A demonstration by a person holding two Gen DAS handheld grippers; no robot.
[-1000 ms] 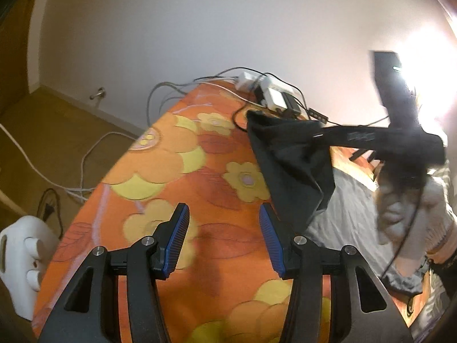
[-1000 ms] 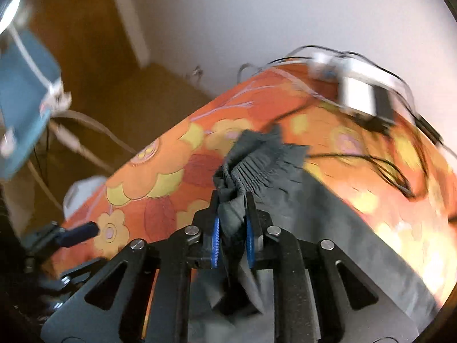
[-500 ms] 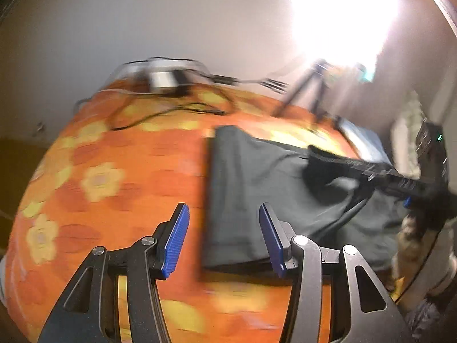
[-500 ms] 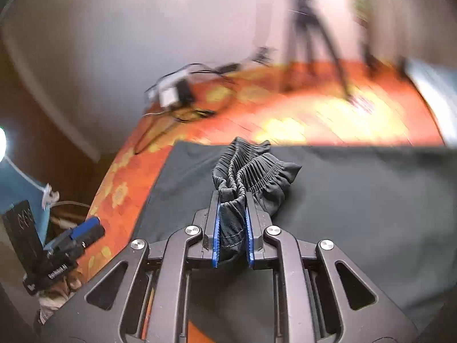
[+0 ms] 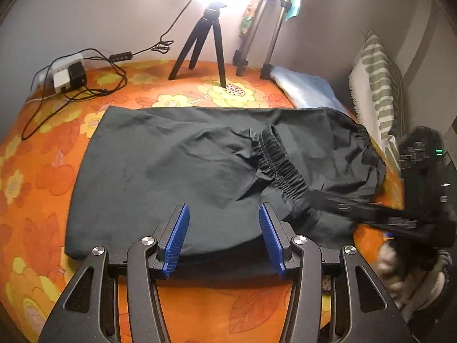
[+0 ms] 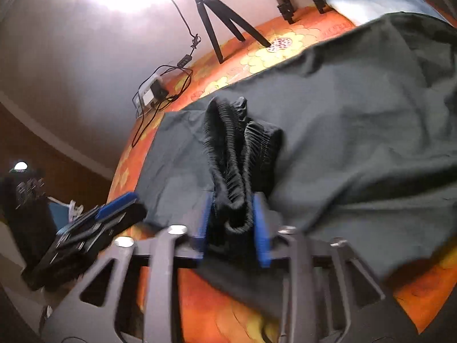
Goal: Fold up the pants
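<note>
Dark grey pants (image 5: 177,165) lie spread across an orange flowered bedspread (image 5: 42,177). My left gripper (image 5: 224,237) is open and empty, hovering over the pants' near edge. My right gripper (image 6: 231,225) has its jaws around the bunched elastic waistband (image 6: 231,154), now parted a little with the cloth still between them. In the left wrist view the waistband (image 5: 281,165) is folded over onto the pants, and the right gripper (image 5: 328,203) reaches in from the right. The left gripper (image 6: 114,208) shows at the left of the right wrist view.
A black tripod (image 5: 205,45) and metal stand legs (image 5: 257,43) stand at the bed's far edge under a bright lamp. A white power strip with cables (image 5: 68,74) lies far left. A blue folded cloth (image 5: 305,91) and a striped pillow (image 5: 374,85) lie far right.
Both views swung from the bed's left end to its middle. The right gripper carried the waistband over onto the pants and lowered it. Its jaws have widened slightly.
</note>
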